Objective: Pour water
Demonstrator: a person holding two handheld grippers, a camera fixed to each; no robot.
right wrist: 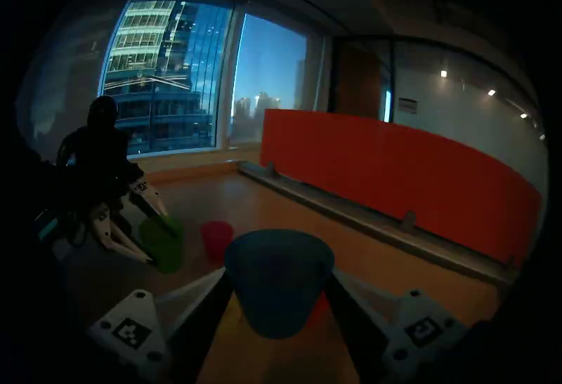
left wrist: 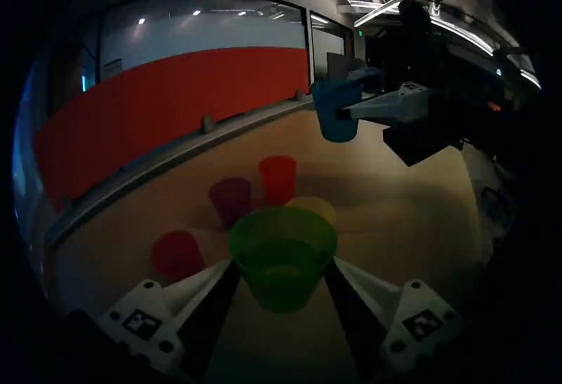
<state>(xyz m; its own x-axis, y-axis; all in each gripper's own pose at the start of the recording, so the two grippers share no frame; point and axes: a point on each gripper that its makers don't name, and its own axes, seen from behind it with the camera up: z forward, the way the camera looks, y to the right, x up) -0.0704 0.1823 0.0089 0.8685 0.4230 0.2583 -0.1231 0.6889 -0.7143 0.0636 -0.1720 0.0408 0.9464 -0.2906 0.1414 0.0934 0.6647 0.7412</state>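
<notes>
Green cup [left wrist: 283,240] clamped mid-wall by left gripper [left wrist: 282,266], blue cup [right wrist: 279,261] by right gripper [right wrist: 279,276]; plastic judged light, crushable.

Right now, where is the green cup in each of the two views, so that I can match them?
Left gripper view: the green cup sits low in the centre, between the fingers of the left gripper.
Right gripper view: it is left of centre, farther off, in that same gripper.
Shared landmark: the red wall panel; also the blue cup.
</notes>
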